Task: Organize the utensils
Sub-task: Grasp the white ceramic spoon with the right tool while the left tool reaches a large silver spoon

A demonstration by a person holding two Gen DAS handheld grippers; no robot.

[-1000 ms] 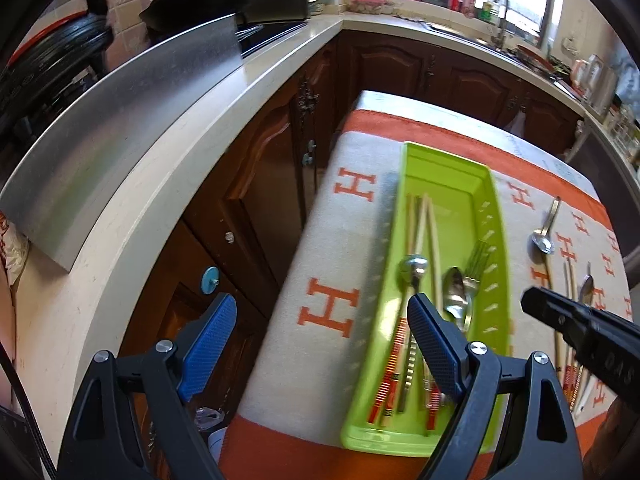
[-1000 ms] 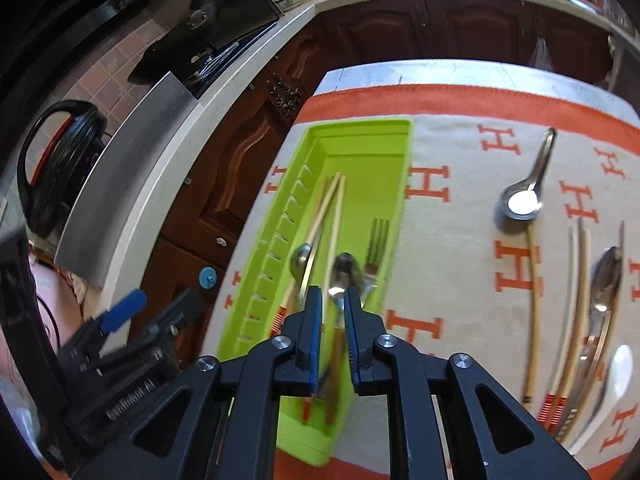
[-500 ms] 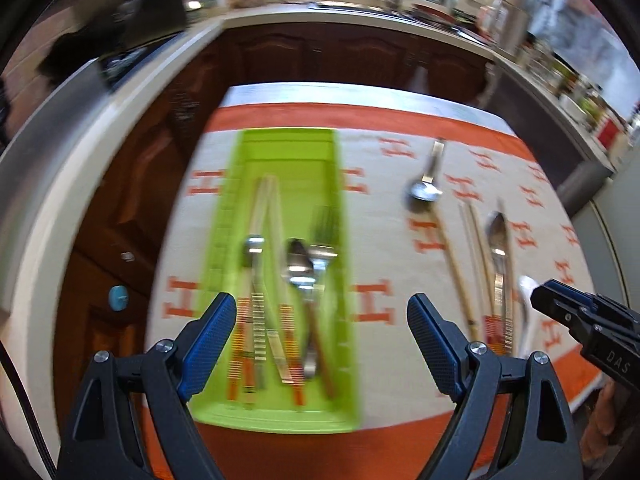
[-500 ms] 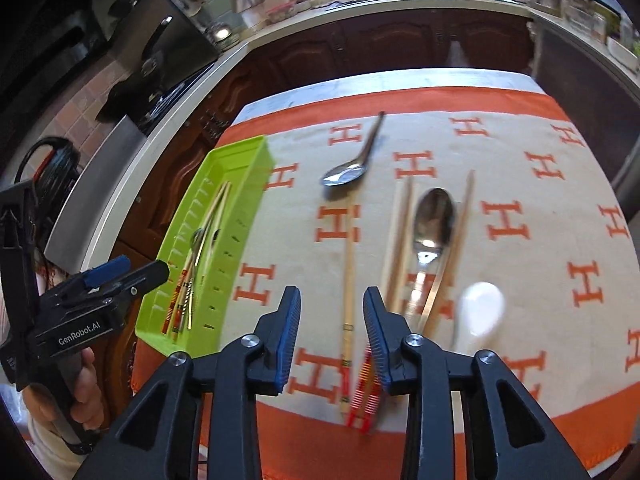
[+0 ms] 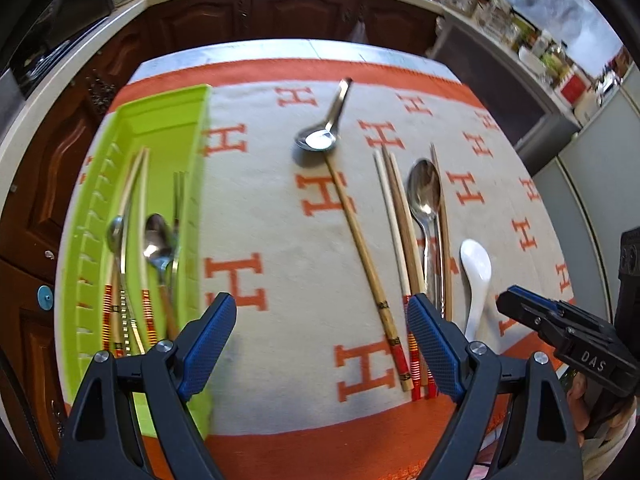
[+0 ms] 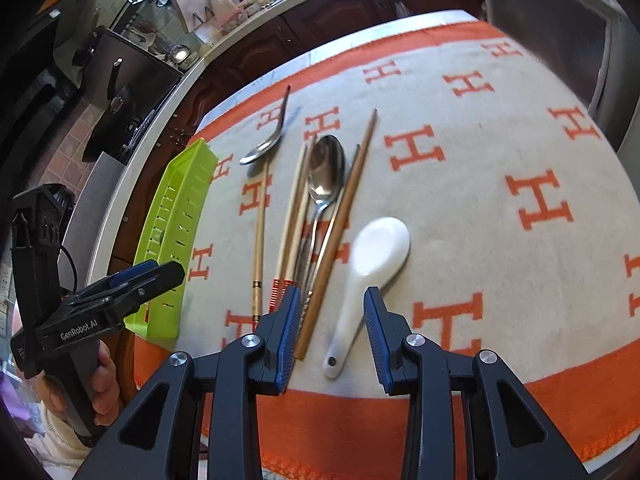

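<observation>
A lime-green tray (image 5: 160, 108) on the left of the cloth holds spoons (image 5: 156, 240), a fork and chopsticks. To its right lie a small metal spoon (image 5: 320, 140), several chopsticks (image 5: 360, 240), a large metal spoon (image 5: 424, 196) and a white ceramic spoon (image 5: 476, 268). My left gripper (image 5: 320, 304) hangs open above bare cloth between the tray and the chopsticks. My right gripper (image 6: 333, 294) stands open above the white spoon (image 6: 380, 248), whose handle shows between the jaws without touching the pads. The large metal spoon (image 6: 326, 172) and the tray (image 6: 176, 216) lie to its left.
The utensils rest on a cream cloth (image 5: 280, 208) with orange H marks and an orange border, whose near edge is just below both grippers. Dark wood cabinets (image 5: 280, 16) and a pale counter ring the table. A hand holds the left gripper (image 6: 160, 276) beside the tray's near end.
Both grippers swung right, away from the tray and over the loose utensils. The right jaws, nearly shut above the tray before, have parted. The left jaws stayed wide.
</observation>
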